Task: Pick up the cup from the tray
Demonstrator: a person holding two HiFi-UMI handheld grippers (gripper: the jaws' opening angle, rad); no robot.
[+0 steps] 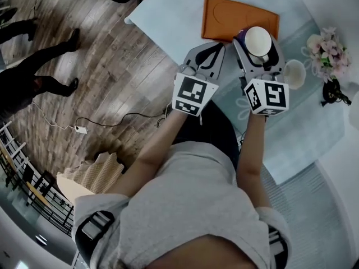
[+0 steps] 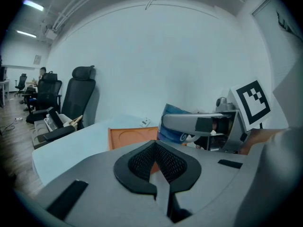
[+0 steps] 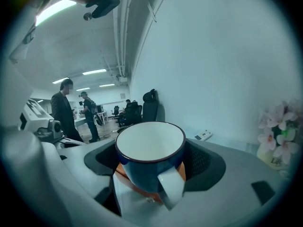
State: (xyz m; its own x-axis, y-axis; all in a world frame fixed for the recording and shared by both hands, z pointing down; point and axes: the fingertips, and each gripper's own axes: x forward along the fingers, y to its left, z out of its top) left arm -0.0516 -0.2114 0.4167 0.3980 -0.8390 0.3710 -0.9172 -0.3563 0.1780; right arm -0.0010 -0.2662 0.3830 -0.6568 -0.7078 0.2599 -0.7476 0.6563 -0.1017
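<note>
My right gripper (image 1: 259, 45) clamps the cup (image 3: 150, 148) by its sides, handle facing its camera, over the near corner of the tray (image 1: 224, 17). My left gripper (image 2: 156, 161) sits just beside it, jaws together on nothing.

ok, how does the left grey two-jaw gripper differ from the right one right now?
Left grey gripper: jaws together, nothing between them. Right grey gripper: jaws closed on a blue cup with a white inside, handle facing its camera. The left gripper's tip lies short of the flat orange tray; the right gripper's is over its near corner. Both carry marker cubes and point the same way.
</note>
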